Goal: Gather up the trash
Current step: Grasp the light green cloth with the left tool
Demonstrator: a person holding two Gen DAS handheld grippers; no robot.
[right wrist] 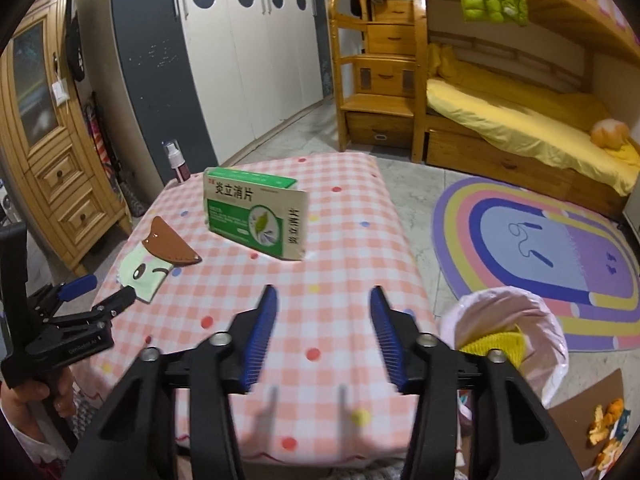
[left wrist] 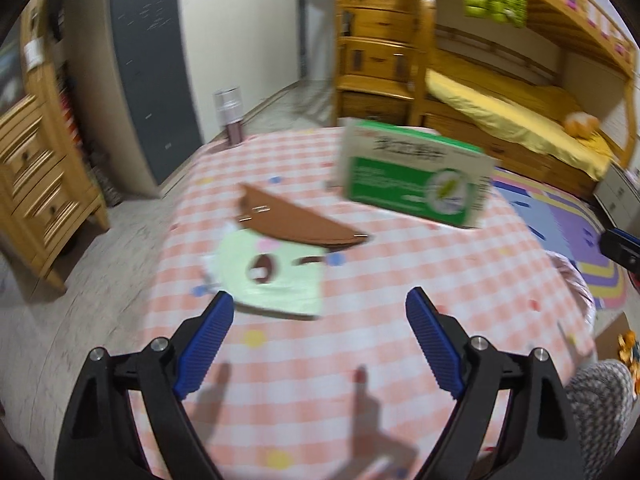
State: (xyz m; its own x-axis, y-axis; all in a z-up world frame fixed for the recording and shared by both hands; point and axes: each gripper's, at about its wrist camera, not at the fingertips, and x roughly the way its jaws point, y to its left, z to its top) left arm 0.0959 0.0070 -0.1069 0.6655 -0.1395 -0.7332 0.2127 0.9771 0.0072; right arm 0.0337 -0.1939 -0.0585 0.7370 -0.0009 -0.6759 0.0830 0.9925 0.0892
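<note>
A green and white medicine box (left wrist: 416,176) (right wrist: 256,214) stands upright on the pink checked table (left wrist: 400,272) (right wrist: 344,240). A pale green cartoon-face wrapper (left wrist: 272,276) (right wrist: 146,270) lies flat near the left edge, with a brown half-round leather piece (left wrist: 296,220) (right wrist: 170,244) overlapping its far end. My left gripper (left wrist: 320,304) is open and empty just short of the wrapper; it also shows in the right wrist view (right wrist: 98,290). My right gripper (right wrist: 322,296) is open and empty over the table's near part, short of the box.
A bin lined with a pink bag (right wrist: 508,328) stands at the table's right side, something yellow inside. A spray bottle (right wrist: 178,166) stands at the far left corner. Orange peel (right wrist: 604,428) lies on cardboard on the floor. A bunk bed, rainbow rug and wooden cabinets surround the table.
</note>
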